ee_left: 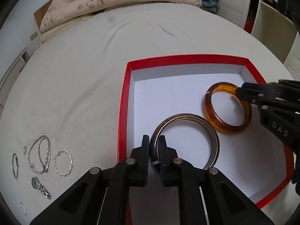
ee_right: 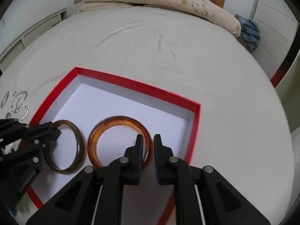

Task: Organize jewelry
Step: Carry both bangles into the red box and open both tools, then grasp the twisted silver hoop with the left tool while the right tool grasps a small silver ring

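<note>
While lowering both into the red box (ee_left: 124, 101): left hand-held gripper (ee_left: 154, 139) pinching grey bangle (ee_left: 210, 131), right hand-held gripper (ee_right: 148, 138) straddling amber bangle (ee_right: 97, 131), grip unclear.

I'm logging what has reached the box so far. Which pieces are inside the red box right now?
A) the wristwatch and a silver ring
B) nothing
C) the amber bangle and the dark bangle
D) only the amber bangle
C: the amber bangle and the dark bangle both sit within the red box, each between a gripper's fingers.

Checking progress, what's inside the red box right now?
Inside the red box: a dark bangle and an amber bangle. Gripper fingers hide part of each rim.
</note>
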`<action>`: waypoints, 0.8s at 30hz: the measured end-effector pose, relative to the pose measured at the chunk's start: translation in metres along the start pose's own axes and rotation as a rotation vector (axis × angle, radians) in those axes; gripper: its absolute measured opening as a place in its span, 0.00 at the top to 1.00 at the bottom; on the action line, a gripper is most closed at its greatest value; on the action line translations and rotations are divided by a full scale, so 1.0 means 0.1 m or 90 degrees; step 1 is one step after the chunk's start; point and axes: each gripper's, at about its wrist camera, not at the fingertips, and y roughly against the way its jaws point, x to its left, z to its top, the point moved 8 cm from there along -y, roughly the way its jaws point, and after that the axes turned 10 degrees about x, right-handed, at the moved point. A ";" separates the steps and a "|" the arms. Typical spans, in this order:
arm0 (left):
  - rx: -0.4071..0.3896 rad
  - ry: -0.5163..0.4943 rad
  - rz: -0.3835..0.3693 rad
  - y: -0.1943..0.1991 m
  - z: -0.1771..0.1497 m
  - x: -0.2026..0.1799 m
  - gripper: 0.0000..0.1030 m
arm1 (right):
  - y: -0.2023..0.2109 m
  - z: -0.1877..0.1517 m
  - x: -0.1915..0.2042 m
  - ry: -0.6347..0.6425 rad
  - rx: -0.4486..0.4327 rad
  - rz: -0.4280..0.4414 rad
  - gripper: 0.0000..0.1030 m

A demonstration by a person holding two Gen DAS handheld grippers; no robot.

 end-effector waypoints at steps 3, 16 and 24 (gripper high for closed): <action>0.006 0.011 -0.019 0.08 -0.09 0.07 0.86 | 0.19 -0.01 -0.06 -0.008 -0.016 -0.006 0.73; -0.062 0.061 -0.050 1.58 -0.70 0.61 0.66 | 1.77 -0.50 0.00 -0.091 -0.107 0.045 0.72; -0.117 0.107 0.057 2.64 -1.53 1.81 0.55 | 2.76 -0.88 0.77 -0.075 -0.184 0.114 0.72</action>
